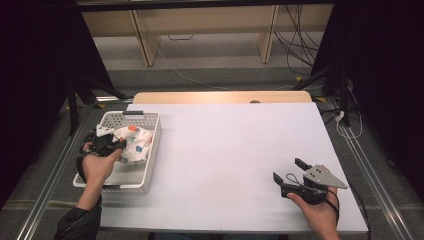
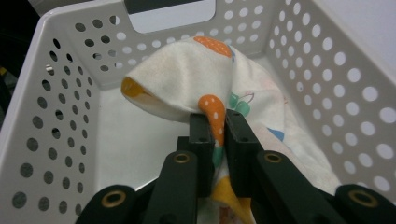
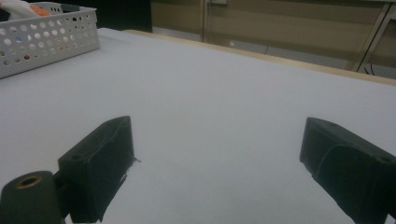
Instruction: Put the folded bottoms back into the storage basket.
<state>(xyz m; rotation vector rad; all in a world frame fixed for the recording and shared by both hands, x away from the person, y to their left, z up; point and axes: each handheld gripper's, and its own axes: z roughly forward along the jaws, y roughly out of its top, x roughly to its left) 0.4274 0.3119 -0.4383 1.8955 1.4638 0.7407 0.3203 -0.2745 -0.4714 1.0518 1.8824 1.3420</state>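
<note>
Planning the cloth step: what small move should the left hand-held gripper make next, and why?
Probably lift straight up. The left hand-held gripper is shut on a fold of the patterned cloth, most of which lies inside the white basket, while the right hand-held gripper waits open over the table.

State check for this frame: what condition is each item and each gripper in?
Cloth: bunched, inside the basket, pinched by the left gripper.
Basket: upright on the table, holding the cloth.
Left gripper: shut on the cloth.
Right gripper: open, holding nothing, low over the table.
</note>
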